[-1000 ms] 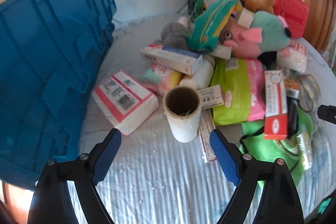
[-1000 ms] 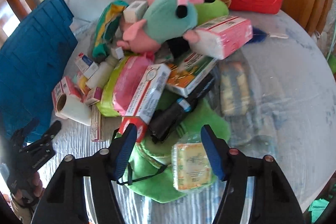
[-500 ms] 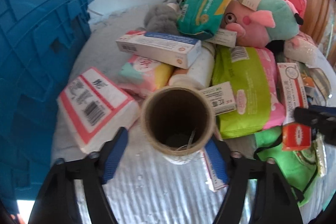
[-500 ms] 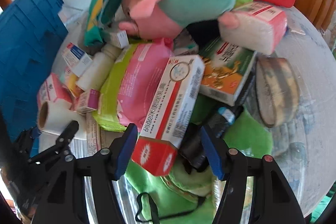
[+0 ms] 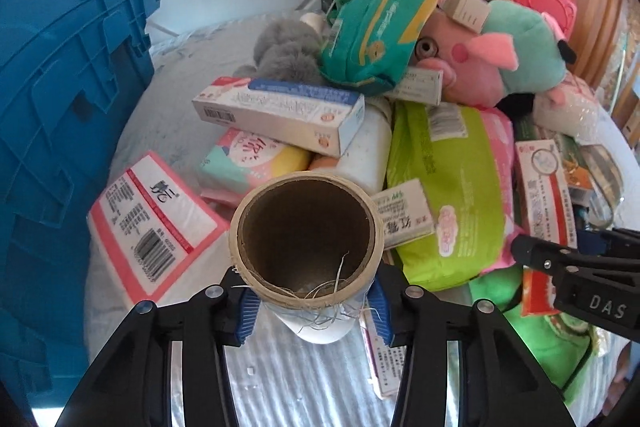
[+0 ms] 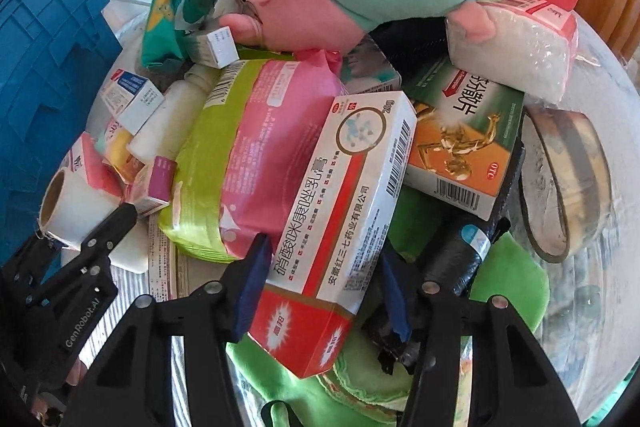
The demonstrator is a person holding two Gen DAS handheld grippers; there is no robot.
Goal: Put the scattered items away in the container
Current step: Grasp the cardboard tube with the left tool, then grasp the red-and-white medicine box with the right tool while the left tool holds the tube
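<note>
Now L gripper clamped on roll, R gripper straddling box

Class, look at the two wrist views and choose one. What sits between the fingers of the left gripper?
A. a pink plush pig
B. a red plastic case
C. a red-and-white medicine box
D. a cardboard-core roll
D: in the left wrist view the left gripper has its blue pads on either side of the cardboard-core roll, whose open end faces the camera.

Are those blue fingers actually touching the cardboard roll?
Touching. In the left wrist view, the left gripper has its blue fingers pressed against both sides of the cardboard roll, with no gap visible.
</note>
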